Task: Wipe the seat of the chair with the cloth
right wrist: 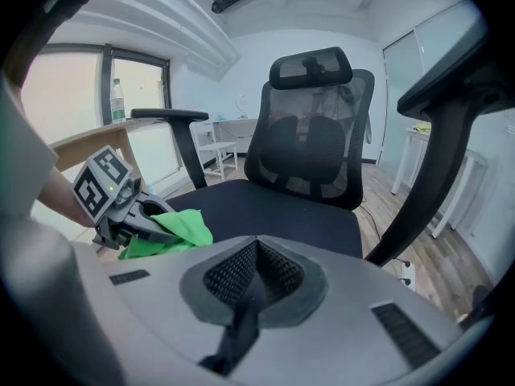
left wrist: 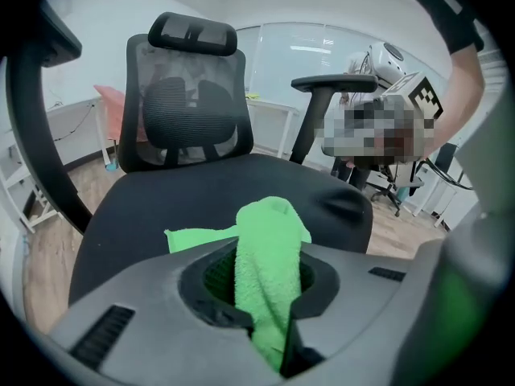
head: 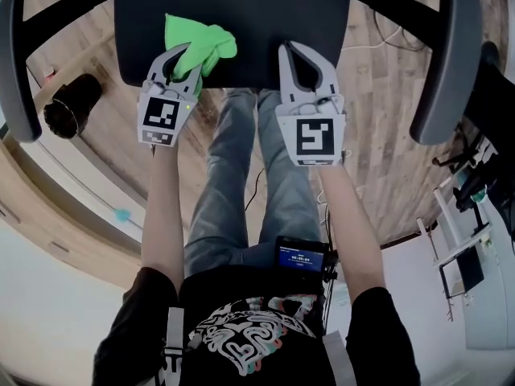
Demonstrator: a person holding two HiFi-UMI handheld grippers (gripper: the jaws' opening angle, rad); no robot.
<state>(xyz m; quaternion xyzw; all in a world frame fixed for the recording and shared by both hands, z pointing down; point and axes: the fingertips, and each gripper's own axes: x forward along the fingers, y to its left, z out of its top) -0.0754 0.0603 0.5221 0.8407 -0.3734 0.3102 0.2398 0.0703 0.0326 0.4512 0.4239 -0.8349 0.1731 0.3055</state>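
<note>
At the seat's front left, the left gripper [head: 187, 61] has its jaws pinched on the green cloth [head: 201, 39]. The cloth's free end bunches just beyond the jaw tips and lies on the black chair seat [head: 265, 14]. Just to the right, the right gripper [head: 288, 50] hovers over the seat's front edge, apart from the cloth, with its jaws closed together and nothing between them.

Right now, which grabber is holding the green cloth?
The left gripper: its jaws are shut on the green cloth over the chair seat. The right gripper is shut on nothing.
</note>
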